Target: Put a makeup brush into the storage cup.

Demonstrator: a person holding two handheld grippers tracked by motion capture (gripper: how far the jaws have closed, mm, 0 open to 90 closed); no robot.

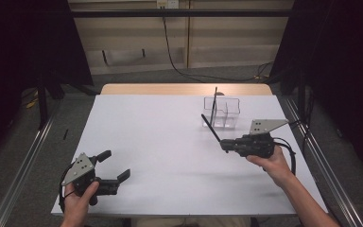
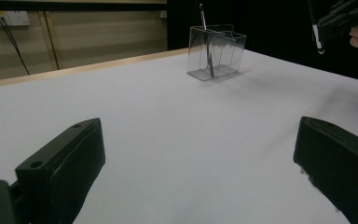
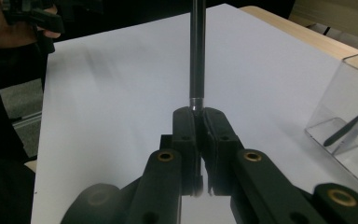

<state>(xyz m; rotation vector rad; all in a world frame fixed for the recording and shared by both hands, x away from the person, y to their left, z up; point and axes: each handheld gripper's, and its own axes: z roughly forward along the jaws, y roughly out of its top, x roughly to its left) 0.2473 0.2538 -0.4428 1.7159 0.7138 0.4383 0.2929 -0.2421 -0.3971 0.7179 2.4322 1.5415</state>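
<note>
My right gripper (image 1: 225, 144) hovers over the right part of the white table (image 1: 160, 142), shut on the end of a black pen (image 1: 211, 127) that slants up and away to the left. In the right gripper view the pen (image 3: 197, 56) rises straight out of the closed jaws (image 3: 198, 116). Just beyond stands a clear divided holder (image 1: 222, 113) with another black pen (image 1: 215, 98) upright in it. My left gripper (image 1: 114, 165) rests open near the front left corner, nothing between its jaws. In the left gripper view its jaws (image 2: 196, 154) stand wide apart, facing the holder (image 2: 216, 51).
The tabletop (image 2: 168, 116) between the grippers is bare white. A wooden strip (image 1: 184, 89) runs along the far edge. Metal rails (image 1: 23, 165) flank the table on both sides. Cables (image 1: 175, 61) hang against the back wall.
</note>
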